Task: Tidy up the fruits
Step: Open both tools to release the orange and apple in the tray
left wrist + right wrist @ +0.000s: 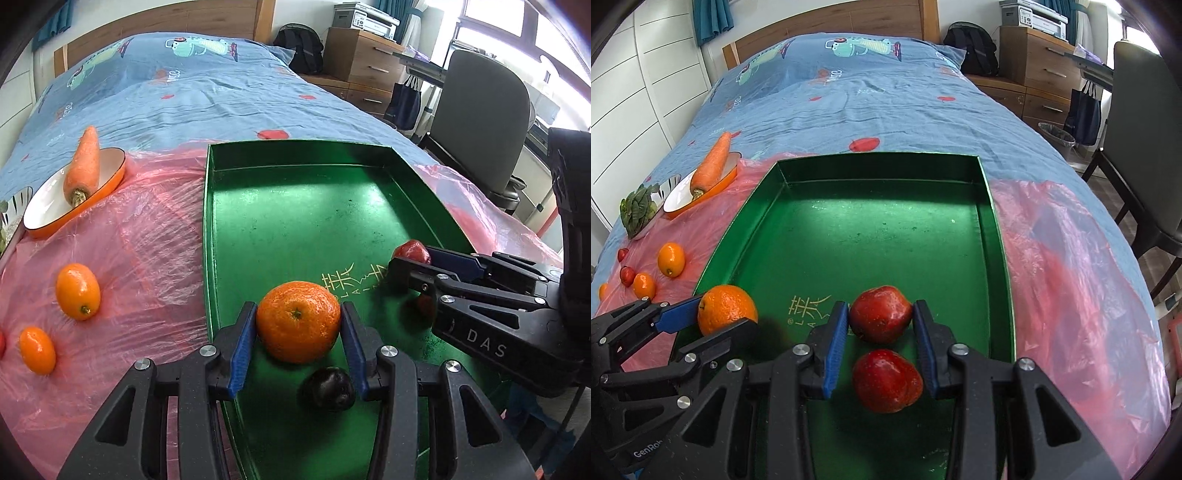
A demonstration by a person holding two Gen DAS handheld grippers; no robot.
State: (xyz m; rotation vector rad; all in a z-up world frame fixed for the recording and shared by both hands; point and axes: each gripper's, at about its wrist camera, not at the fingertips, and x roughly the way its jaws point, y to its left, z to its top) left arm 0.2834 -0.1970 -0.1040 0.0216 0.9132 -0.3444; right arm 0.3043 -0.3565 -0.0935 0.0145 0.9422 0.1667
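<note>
A green tray lies on the bed. My left gripper is shut on a large orange over the tray's near left part; a dark plum lies below it. My right gripper is shut on a red apple, with a second red apple on the tray just under it. The right gripper also shows in the left wrist view, and the left gripper with the orange shows in the right wrist view.
Pink plastic sheet covers the blue bedspread. Left of the tray lie two small oranges, small red fruits, an orange-rimmed bowl holding a carrot, and leafy greens. A chair stands right of the bed.
</note>
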